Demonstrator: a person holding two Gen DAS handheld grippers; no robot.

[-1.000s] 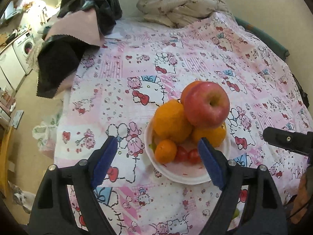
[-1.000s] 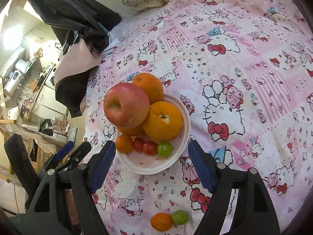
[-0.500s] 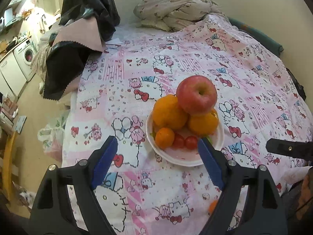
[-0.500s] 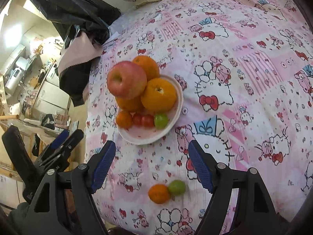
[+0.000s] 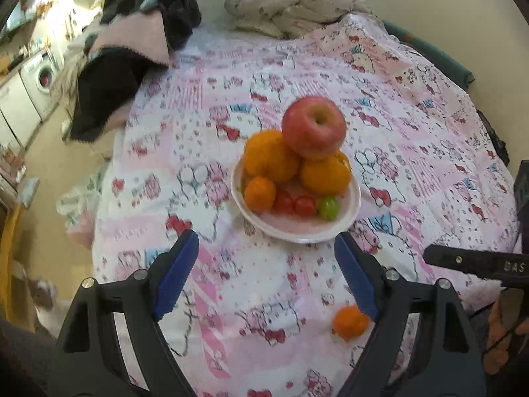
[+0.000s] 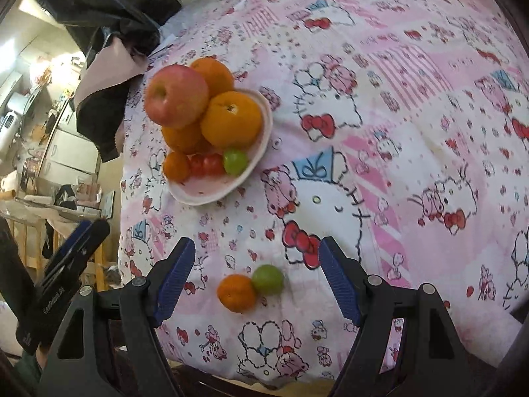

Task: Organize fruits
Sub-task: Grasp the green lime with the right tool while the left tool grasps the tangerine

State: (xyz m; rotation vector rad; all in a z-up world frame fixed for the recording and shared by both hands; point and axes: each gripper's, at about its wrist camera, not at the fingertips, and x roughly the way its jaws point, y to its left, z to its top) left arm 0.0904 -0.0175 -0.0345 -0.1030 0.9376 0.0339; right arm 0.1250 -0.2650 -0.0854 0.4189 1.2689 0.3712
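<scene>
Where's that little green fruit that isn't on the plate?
In the right wrist view the loose green fruit lies on the pink bedspread, low in the picture and touching a small orange, well short of the white plate of stacked fruit.

A bed covered by a pink cartoon-cat sheet (image 6: 413, 106) carries everything. On it sits a white plate (image 6: 211, 192) heaped with fruit. Nearer, apart from the plate, a small orange (image 6: 236, 292) and a green fruit (image 6: 268, 279) lie touching. Crumpled beige bedding (image 5: 294, 6) and dark clothing (image 5: 109, 96) rest at the far edge.
</scene>
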